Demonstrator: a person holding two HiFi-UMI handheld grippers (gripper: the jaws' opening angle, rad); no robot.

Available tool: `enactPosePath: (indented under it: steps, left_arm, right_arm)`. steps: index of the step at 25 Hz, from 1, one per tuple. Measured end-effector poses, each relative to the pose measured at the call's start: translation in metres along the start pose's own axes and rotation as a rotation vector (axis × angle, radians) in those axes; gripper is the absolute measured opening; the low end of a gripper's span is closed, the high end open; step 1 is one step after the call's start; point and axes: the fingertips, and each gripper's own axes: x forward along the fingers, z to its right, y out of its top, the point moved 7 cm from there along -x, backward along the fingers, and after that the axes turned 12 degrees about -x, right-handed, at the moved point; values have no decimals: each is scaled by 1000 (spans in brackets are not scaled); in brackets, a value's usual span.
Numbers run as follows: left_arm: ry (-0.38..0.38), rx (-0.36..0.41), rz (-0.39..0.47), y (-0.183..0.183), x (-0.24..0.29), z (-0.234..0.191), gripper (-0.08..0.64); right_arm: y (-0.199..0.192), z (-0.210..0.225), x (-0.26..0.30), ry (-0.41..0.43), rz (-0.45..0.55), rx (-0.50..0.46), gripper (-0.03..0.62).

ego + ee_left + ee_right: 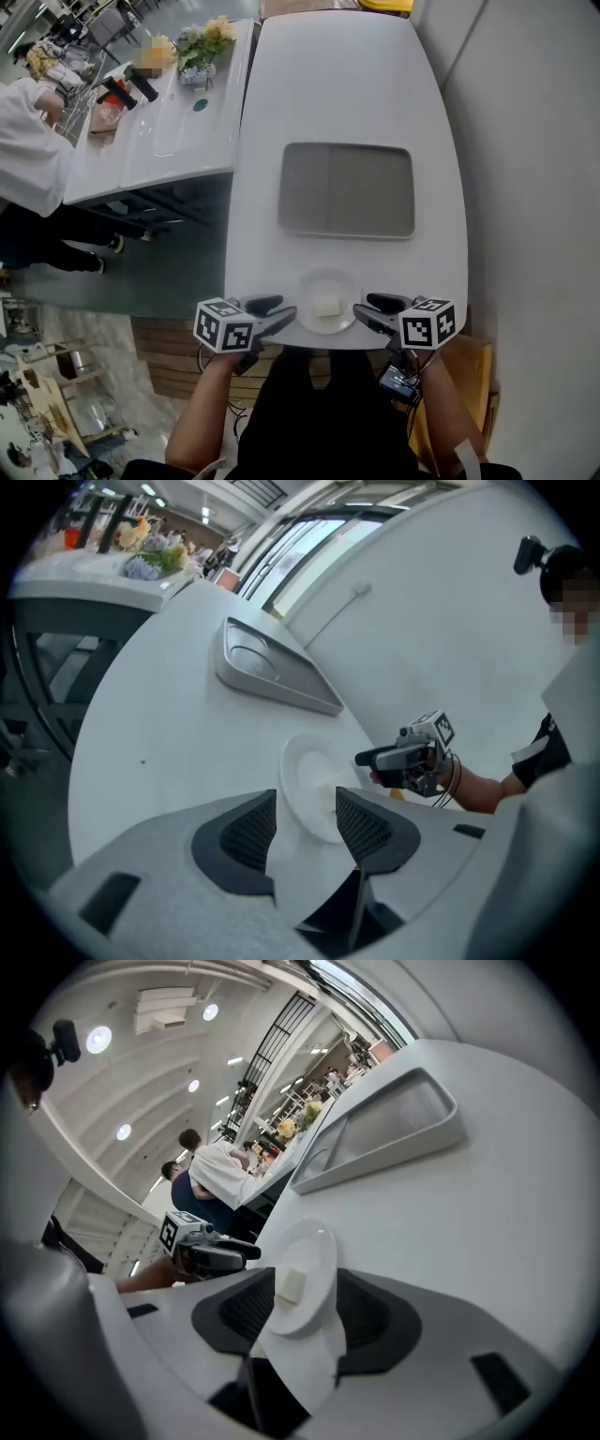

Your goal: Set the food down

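Note:
A small pale cube of food (326, 306) lies on a round white plate (309, 281) that rests flat on the white table, close to its near edge. My left gripper (281, 311) is just left of the plate and my right gripper (367, 311) just right of it, both pointing inward. In the left gripper view the open jaws (307, 827) frame the plate (302, 766) and the food (329, 800), with the right gripper (366, 758) beyond. In the right gripper view the open jaws (305, 1312) frame the plate (317, 1246) and the food (291, 1284). Neither gripper's pads press on anything.
A grey rectangular tray (347, 148) sits mid-table beyond the plate. A grey wall runs along the table's right side. To the left stands a second white table (169, 141) with flowers (202, 45) and small items, with a person in white (28, 141) beside it.

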Motion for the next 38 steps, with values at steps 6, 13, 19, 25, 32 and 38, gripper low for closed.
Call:
enactPosePath:
  steps: [6, 13, 19, 25, 32, 38]
  left_arm:
    - [93, 51, -49, -3, 21, -1, 173]
    - [101, 11, -92, 2, 22, -7, 133]
    - [85, -4, -104, 4, 27, -13, 64]
    - [76, 4, -139, 10, 32, -13, 60]
    - [63, 27, -151, 24, 31, -6, 41]
    - [72, 58, -167, 56, 39, -4, 41]
  right_arm:
    - [-3, 12, 10, -28, -78, -11, 179]
    - [-4, 5, 22, -18, -106, 61, 160]
    - [-3, 7, 26, -25, -99, 120, 148]
    - [-6, 16, 28, -54, -109, 168, 60]
    - [5, 20, 20, -43, -68, 234, 34]
    - [30, 29, 12, -22, -21, 293, 29]
